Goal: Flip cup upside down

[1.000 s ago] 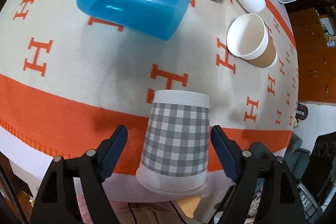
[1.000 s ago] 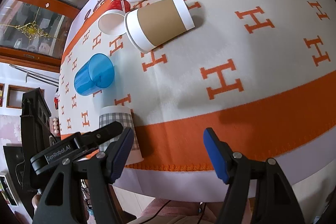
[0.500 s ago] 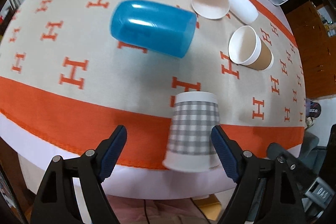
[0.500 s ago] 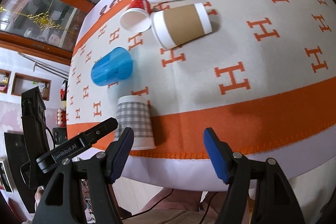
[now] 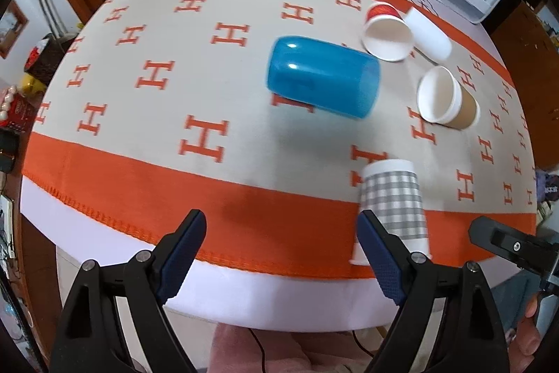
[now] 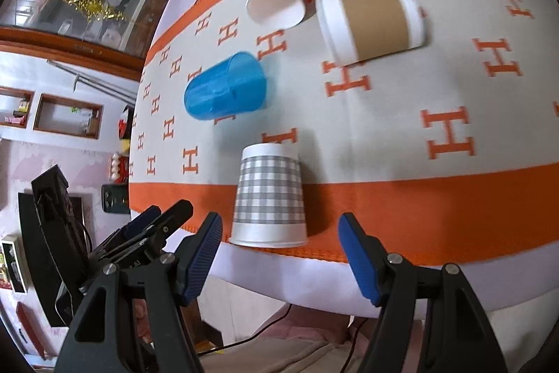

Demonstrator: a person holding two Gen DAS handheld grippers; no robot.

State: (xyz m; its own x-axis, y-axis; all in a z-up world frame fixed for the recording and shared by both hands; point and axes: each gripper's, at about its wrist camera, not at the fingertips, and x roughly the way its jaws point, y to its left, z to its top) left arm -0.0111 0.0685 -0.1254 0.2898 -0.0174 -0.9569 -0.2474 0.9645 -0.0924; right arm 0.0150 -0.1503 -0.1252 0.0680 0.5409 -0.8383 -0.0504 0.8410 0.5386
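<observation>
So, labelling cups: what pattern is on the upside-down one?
Grey-and-white gingham paper cup; clearest in right wrist view.

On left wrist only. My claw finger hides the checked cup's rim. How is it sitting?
Observer: The right wrist view shows the checked cup whole. Its wide rim is down on the orange border of the cloth and its base is up.
Operator: Right claw on it?
Observer: No. The right claw is open. The cup stands ahead of the gap and neither finger touches it.
Operator: Blue cup, which end is open?
Observer: The blue cup lies on its side, open end toward the red cup.
</observation>
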